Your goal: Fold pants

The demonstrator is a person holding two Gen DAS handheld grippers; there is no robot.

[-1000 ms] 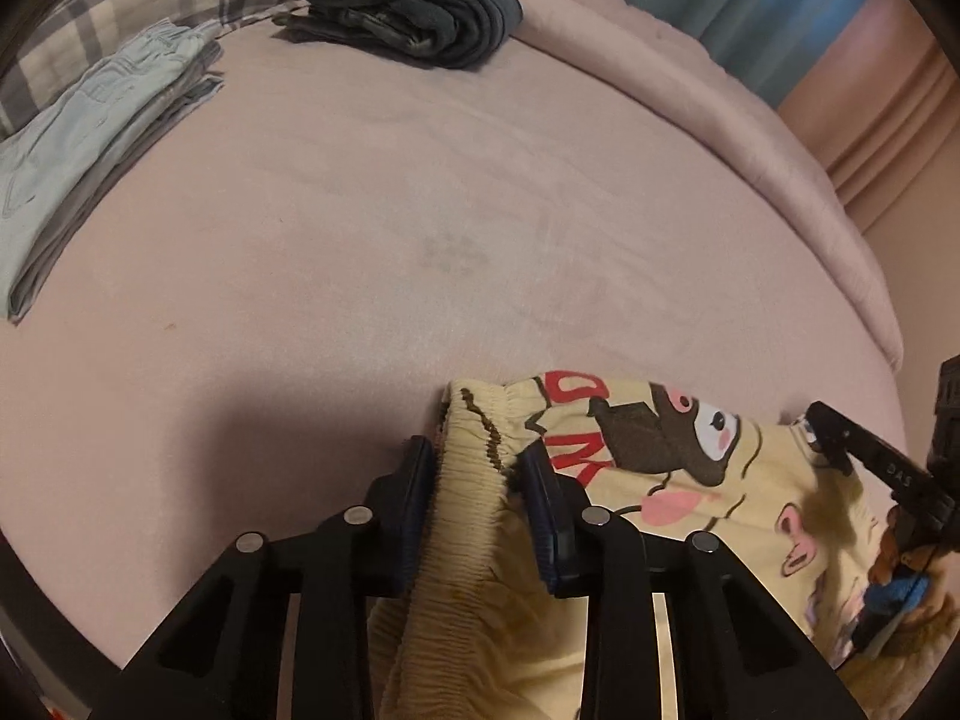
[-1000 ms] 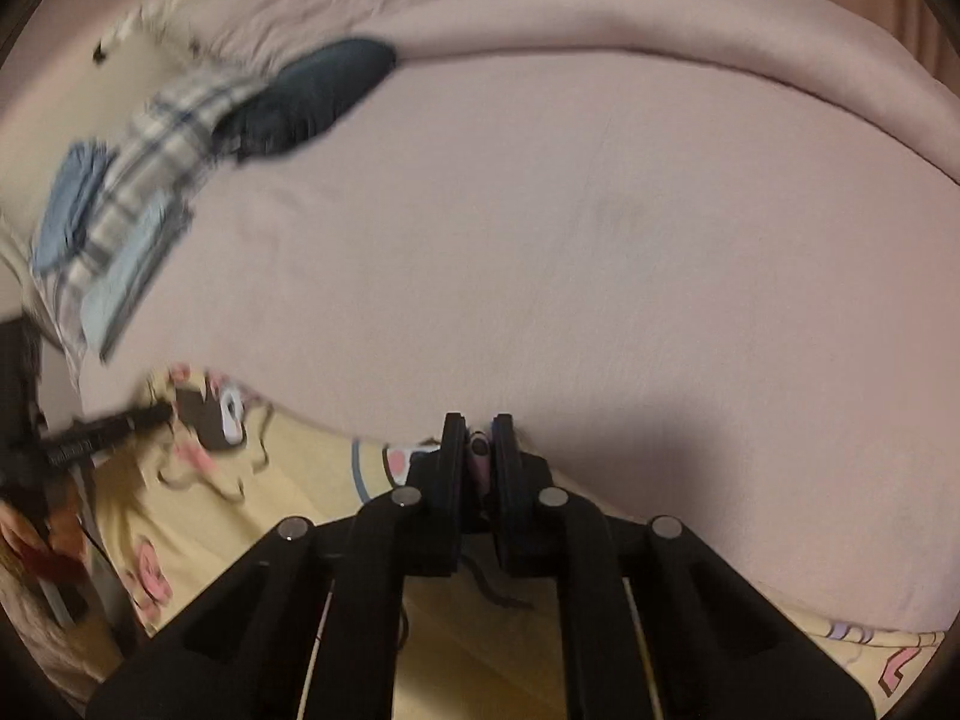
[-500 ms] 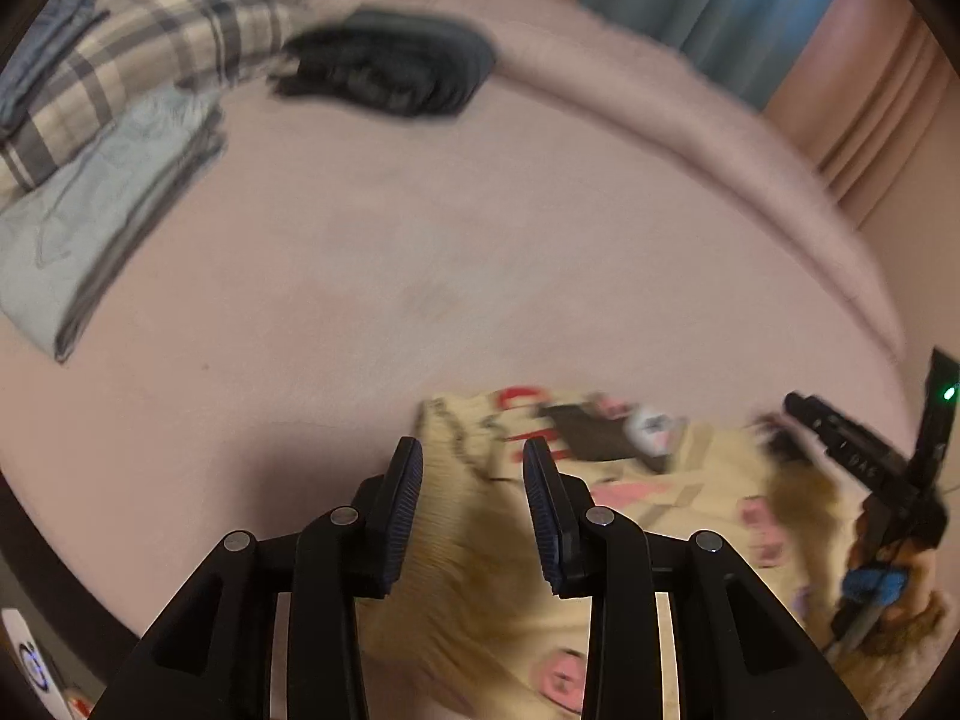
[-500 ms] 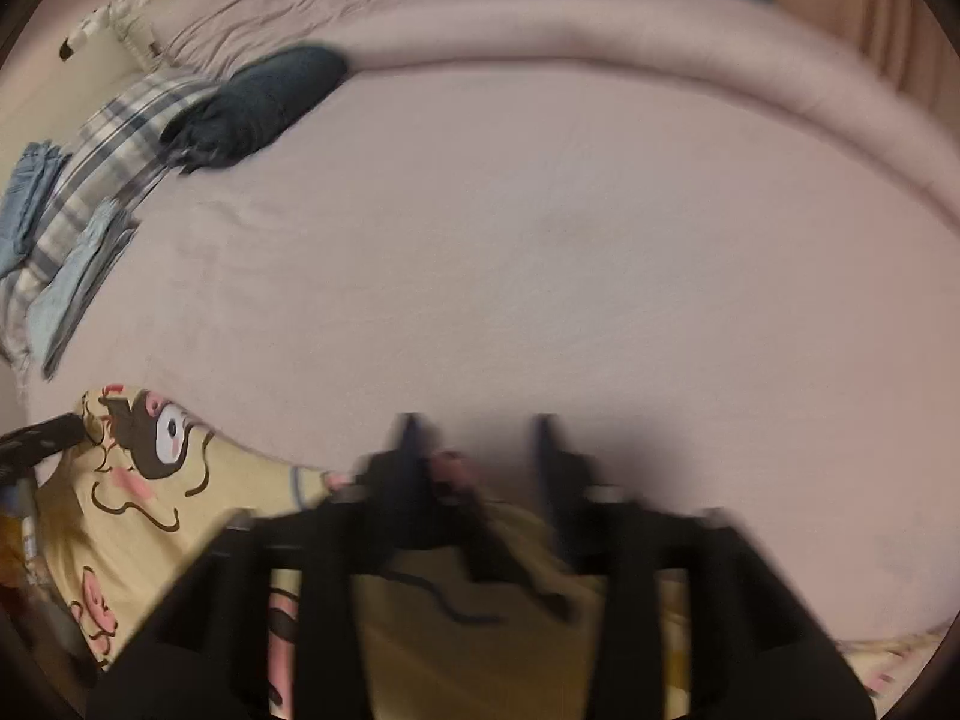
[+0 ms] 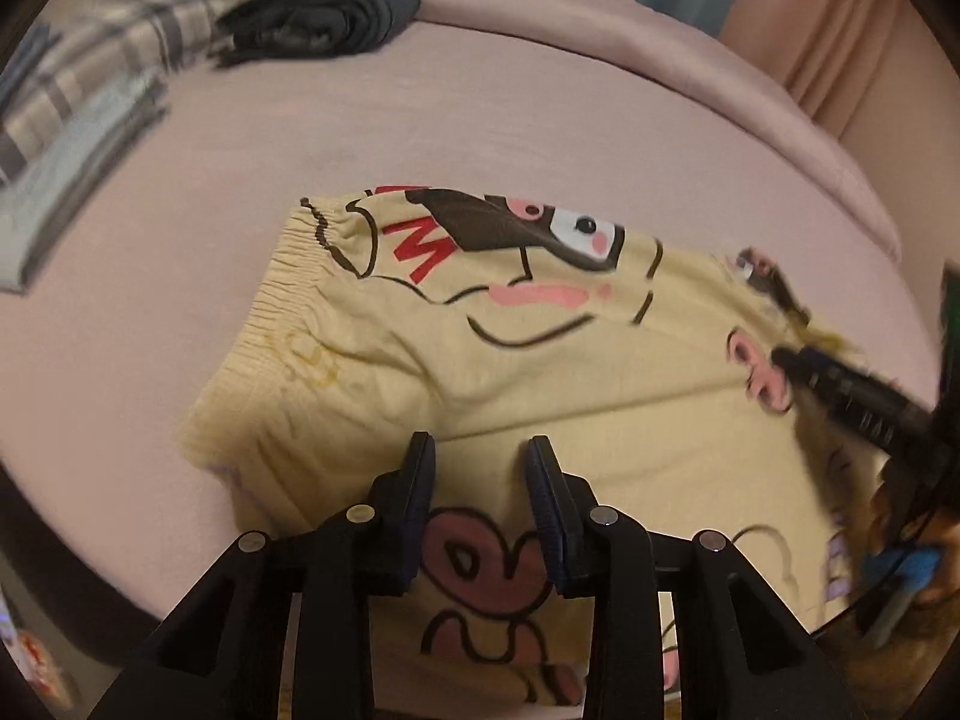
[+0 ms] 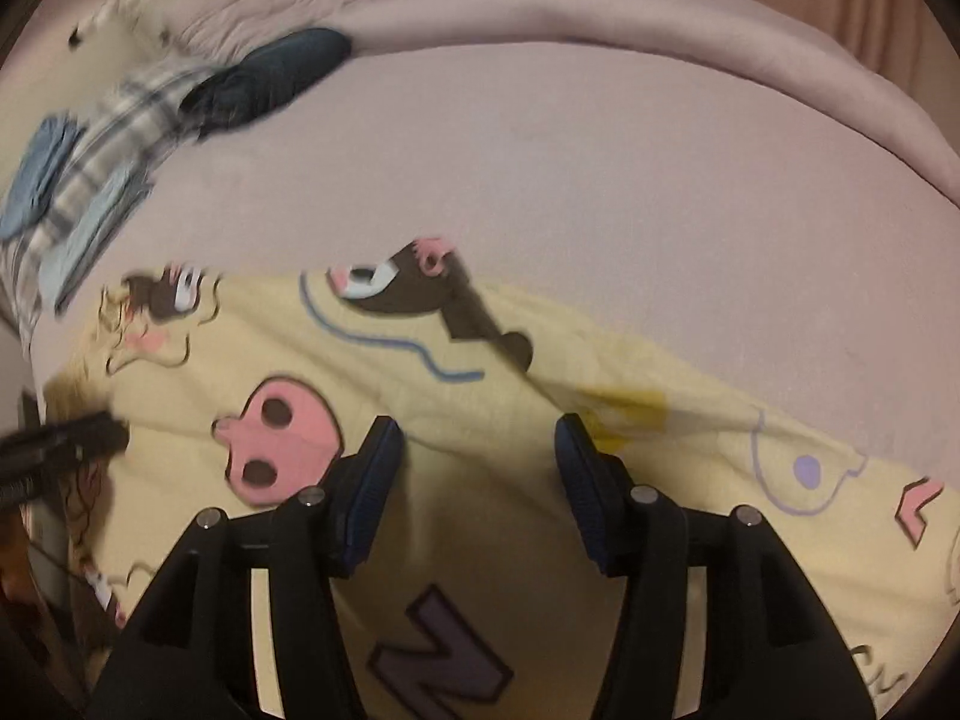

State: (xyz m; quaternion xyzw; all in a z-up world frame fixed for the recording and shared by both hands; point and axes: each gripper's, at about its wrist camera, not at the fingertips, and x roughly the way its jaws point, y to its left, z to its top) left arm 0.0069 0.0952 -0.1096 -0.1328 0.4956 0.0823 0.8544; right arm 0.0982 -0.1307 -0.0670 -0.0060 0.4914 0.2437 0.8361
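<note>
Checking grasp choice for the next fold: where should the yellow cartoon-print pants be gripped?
Probably the gathered elastic waistband of the yellow cartoon-print pants, approached from its outer edge on the pink bed cover: it lies flat, exposed and thick.

Pants (image 5: 540, 360) lie on the bed (image 5: 480, 120); folded clothes (image 5: 318, 24) behind, left.

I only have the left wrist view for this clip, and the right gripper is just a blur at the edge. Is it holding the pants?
Observer: No. In the right wrist view the right gripper has its jaws wide apart over the yellow pants, with nothing between them.
Operator: Anything on the cloth near it that I can't see?
Observer: Yes, a darker yellow patch lies on the fabric just beyond the right-hand jaw.
</note>
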